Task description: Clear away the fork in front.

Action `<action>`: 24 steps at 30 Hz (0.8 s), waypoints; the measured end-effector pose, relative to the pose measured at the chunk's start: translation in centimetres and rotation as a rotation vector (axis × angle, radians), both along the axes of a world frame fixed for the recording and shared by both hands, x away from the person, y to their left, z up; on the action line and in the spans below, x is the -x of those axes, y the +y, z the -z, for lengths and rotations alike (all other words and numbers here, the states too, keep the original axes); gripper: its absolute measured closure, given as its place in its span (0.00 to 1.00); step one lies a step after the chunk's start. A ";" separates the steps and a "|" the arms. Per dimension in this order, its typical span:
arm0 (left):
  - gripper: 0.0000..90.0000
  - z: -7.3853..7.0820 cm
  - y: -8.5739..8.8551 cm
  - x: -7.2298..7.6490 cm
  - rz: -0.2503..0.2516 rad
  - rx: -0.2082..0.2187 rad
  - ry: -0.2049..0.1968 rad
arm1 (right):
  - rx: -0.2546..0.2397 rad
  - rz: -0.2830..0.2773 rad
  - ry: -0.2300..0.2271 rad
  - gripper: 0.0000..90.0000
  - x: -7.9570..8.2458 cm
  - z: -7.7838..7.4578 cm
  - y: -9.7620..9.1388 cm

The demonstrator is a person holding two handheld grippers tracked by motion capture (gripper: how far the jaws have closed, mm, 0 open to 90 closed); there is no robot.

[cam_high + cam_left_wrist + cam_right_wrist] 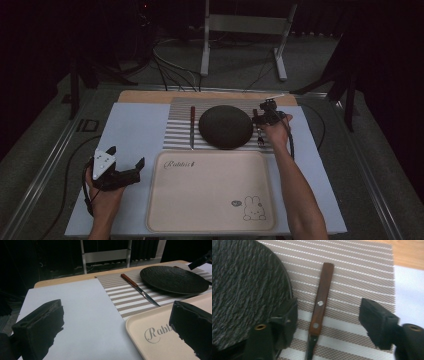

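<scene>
Straddling a wooden utensil handle (320, 303), the right tongs (329, 320) are seen with jaws apart, neither pad touching the wood; nothing is gripped yet. The handle lies on the striped placemat (362, 285), just beside the dark textured plate (242, 282), at the plate's 3 o'clock in the high view. Its metal end is cut off by the frame, so whether it is a fork or a spoon cannot be told.

A grip set too near the metal end could let the utensil tip and slip out. The jaw next to the plate sits close to the rim, so the plate could be nudged or pinched if closure is skewed. The placemat could also be dragged by low pads.

The left tongs (125, 161) are held open and empty at the 9 o'clock side of the beige tray (165, 220); a knife (140, 290) lies at the plate's 9 o'clock.
</scene>
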State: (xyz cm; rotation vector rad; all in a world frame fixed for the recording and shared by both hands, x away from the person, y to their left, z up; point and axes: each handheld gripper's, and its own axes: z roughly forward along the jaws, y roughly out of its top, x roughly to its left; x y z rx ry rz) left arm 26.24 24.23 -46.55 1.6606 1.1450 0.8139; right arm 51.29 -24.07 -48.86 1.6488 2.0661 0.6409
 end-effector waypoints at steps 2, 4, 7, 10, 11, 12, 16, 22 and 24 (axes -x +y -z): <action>0.00 0.0 0.0 0.0 0.001 -0.001 0.000 | 0.008 -0.013 0.020 0.48 0.0 0.3 0.2; 0.00 0.0 0.0 0.0 0.003 -0.001 -0.001 | 0.022 -0.017 0.042 0.58 -0.1 0.7 0.4; 0.00 0.0 0.0 0.0 0.001 0.001 -0.001 | 0.024 -0.025 0.069 0.72 -0.1 1.1 0.4; 0.00 0.0 0.0 0.0 0.000 0.001 -0.001 | 0.021 -0.030 0.101 0.84 -0.1 1.4 0.4; 0.00 0.0 0.0 0.0 0.002 -0.001 -0.001 | 0.017 -0.028 0.107 0.86 0.0 1.3 0.4; 0.00 0.0 0.0 0.0 0.003 -0.003 -0.002 | 0.020 -0.033 0.119 0.86 0.1 1.3 0.4; 0.00 0.0 -0.1 0.0 0.006 -0.008 0.001 | 0.057 -0.050 0.164 0.86 0.6 1.0 0.3; 0.00 0.0 -0.2 -0.1 0.007 -0.011 0.002 | 0.044 -0.066 0.229 0.85 0.6 0.8 -0.6; 0.00 0.0 -0.2 -0.1 0.006 -0.012 0.003 | 0.036 -0.065 0.246 0.83 0.6 0.8 -0.8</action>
